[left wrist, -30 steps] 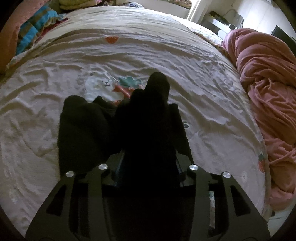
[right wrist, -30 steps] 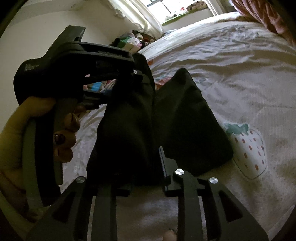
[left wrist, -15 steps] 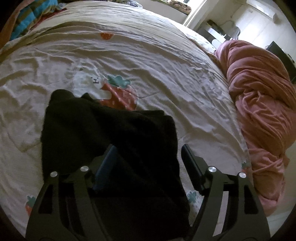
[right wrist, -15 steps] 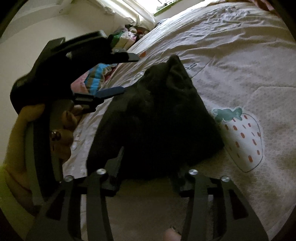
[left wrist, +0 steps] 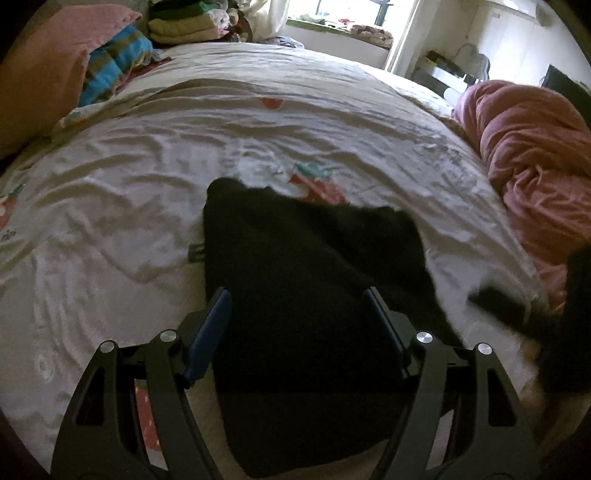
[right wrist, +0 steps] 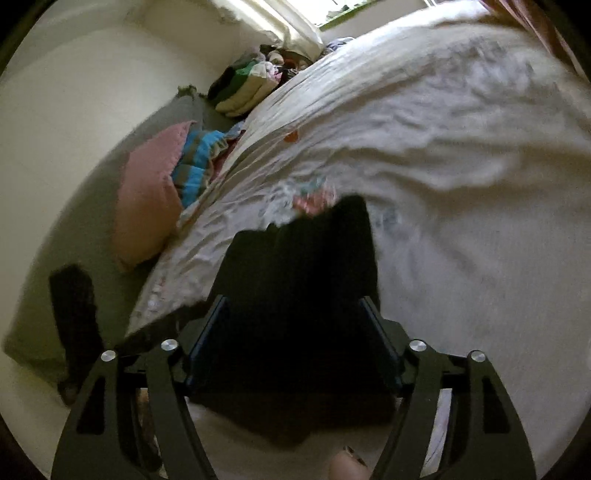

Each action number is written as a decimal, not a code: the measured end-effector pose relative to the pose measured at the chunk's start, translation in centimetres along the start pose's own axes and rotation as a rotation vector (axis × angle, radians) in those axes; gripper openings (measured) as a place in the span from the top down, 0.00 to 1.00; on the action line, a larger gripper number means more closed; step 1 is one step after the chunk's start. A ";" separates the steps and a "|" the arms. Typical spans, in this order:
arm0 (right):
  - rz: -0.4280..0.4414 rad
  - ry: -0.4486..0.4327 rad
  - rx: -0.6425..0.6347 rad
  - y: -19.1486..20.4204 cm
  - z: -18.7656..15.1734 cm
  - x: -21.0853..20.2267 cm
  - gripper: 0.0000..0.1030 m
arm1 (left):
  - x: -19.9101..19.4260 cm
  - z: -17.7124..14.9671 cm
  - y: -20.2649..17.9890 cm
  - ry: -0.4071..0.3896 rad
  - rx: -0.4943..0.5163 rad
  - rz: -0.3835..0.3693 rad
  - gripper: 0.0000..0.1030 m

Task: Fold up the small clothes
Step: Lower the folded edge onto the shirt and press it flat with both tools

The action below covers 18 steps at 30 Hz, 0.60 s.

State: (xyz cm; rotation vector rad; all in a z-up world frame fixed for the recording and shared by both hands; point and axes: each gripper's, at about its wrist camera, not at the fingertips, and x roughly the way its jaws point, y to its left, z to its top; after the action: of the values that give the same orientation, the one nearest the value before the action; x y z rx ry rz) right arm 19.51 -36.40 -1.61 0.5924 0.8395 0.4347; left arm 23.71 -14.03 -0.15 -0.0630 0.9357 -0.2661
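The bed [left wrist: 155, 206] fills both views, covered in a wrinkled pale sheet [right wrist: 461, 155] with strawberry prints; a pink duvet [left wrist: 535, 155] is bunched up along its right edge in the left view; a pink pillow [right wrist: 147, 199] and a striped blue blanket [right wrist: 199, 162] sit at the far-left corner, with a stack of folded clothes [left wrist: 184, 22] behind them; the black garment [left wrist: 314, 280] lies flat on the sheet, partly over a strawberry print; the left tool [left wrist: 297, 325] has its jaws apart, having just been opening, garment under them and not pinched; same deal for the right tool [right wrist: 293, 332], jaws spread after just opening, cloth lying loose between; the right view is pretty blurry.
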 end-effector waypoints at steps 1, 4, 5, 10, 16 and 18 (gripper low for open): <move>-0.013 0.004 -0.035 0.5 0.6 0.3 0.47 | 0.1 -0.3 0.0 -0.001 0.010 0.010 0.37; -0.073 0.048 -0.150 1.8 2.6 3.0 0.56 | 0.6 -1.4 0.0 0.008 0.029 0.035 0.37; -0.110 0.071 -0.163 2.1 3.1 4.0 0.56 | 0.9 -1.9 0.0 0.010 0.034 0.042 0.37; -0.223 0.158 -0.164 0.9 4.4 8.6 0.56 | 0.6 -2.7 0.0 -0.019 0.054 0.049 0.34; -0.225 0.176 -0.167 0.3 4.2 10.3 0.86 | -0.6 -3.4 0.8 -0.061 0.061 0.072 0.31; -0.218 0.150 -0.200 0.8 4.2 10.1 0.92 | -0.8 -3.5 1.3 -0.064 0.058 0.080 0.31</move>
State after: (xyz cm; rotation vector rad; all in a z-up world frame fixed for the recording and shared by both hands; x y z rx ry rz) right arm 28.77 -31.34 -4.51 0.2814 0.9798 0.3612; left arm 20.77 -12.38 -1.81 0.0196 0.8643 -0.2160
